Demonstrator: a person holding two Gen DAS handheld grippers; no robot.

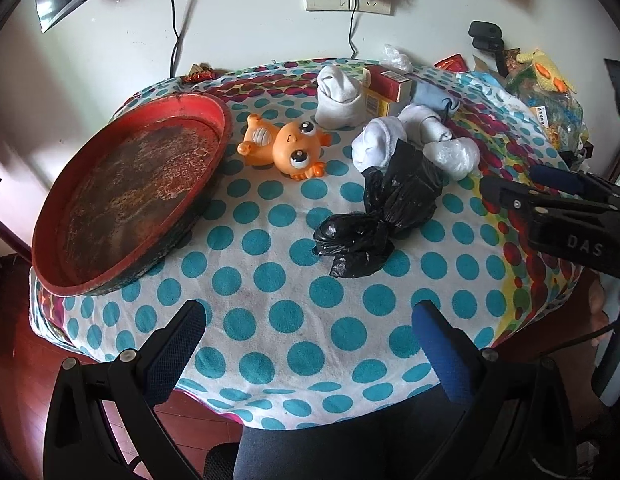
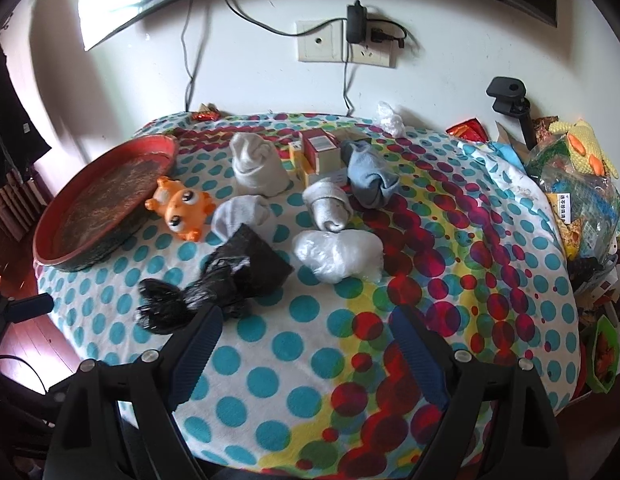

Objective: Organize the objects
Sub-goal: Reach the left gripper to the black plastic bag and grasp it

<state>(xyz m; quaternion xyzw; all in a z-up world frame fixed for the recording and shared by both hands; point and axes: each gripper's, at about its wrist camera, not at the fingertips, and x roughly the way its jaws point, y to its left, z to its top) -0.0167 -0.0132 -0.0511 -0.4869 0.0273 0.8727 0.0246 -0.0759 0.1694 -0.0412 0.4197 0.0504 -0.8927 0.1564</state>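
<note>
On the polka-dot cloth lie a round red tray at the left, an orange toy beside it, a knotted black plastic bag, several rolled socks, a clear plastic bundle and small cartons. My left gripper hovers open over the near table edge, holding nothing. My right gripper is open too, just short of the black bag, and shows at the right of the left wrist view.
A heap of packets and bags crowds the table's right side, with a black clamp behind it. A wall socket with hanging cables sits above the far edge. Wooden floor lies below the left edge.
</note>
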